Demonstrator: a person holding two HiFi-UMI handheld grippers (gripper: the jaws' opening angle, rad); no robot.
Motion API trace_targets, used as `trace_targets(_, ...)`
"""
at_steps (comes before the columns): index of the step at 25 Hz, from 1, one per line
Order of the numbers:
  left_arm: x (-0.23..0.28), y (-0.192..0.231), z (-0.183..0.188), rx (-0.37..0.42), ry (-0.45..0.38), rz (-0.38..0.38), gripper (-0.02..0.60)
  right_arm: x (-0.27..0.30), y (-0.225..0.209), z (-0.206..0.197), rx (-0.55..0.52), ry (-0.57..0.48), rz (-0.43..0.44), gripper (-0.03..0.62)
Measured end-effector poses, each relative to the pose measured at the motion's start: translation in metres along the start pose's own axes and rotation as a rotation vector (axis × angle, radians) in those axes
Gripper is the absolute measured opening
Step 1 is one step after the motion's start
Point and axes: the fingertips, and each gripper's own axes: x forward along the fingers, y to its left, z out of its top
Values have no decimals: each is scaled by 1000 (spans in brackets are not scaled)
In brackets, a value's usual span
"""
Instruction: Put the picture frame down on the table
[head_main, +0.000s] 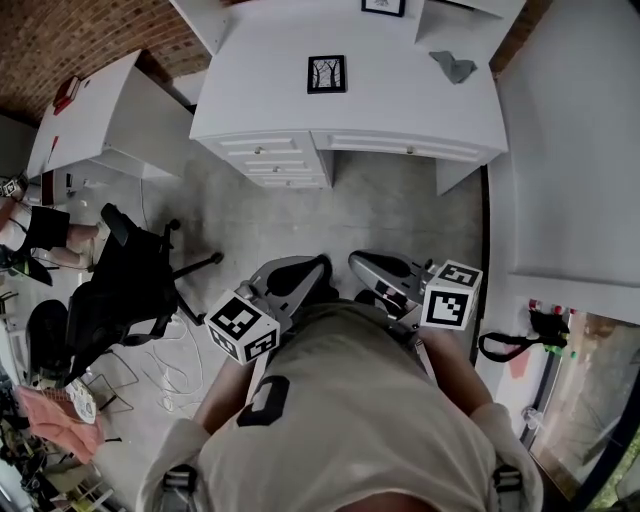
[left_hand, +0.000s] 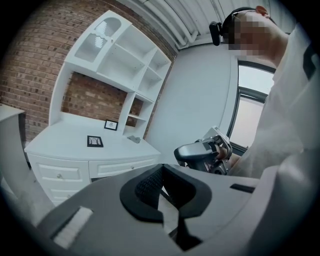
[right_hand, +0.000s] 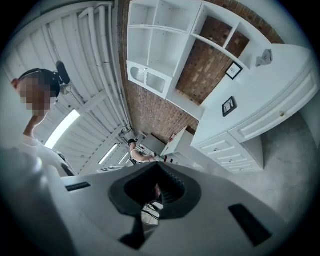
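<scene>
A small black picture frame (head_main: 327, 74) lies flat on the white desk (head_main: 400, 100), far ahead of both grippers. It also shows in the left gripper view (left_hand: 95, 141) and the right gripper view (right_hand: 229, 105). A second frame (head_main: 383, 7) stands at the back of the desk. My left gripper (head_main: 303, 276) and right gripper (head_main: 372, 272) are held side by side close to the person's chest, above the floor. Both are shut with nothing between the jaws. From the left gripper (left_hand: 161, 172) I see the right gripper (left_hand: 202, 152) beside it; the right gripper's (right_hand: 157, 167) tips point level.
A crumpled grey object (head_main: 453, 66) lies on the desk's right part. Drawers (head_main: 275, 160) front the desk. A black office chair (head_main: 135, 290) stands at the left, near another white desk (head_main: 100, 120). White shelves (left_hand: 120, 60) rise behind the desk. A person (right_hand: 136, 151) stands far back.
</scene>
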Motion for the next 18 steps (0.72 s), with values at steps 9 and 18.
trace_targets(9, -12, 64, 27, -5, -35, 12, -3, 47, -7, 26, -45, 37, -36, 3)
trace_targets(18, -37, 115, 22, -33, -41, 50, -3, 84, -11, 28, -59, 76, -61, 3)
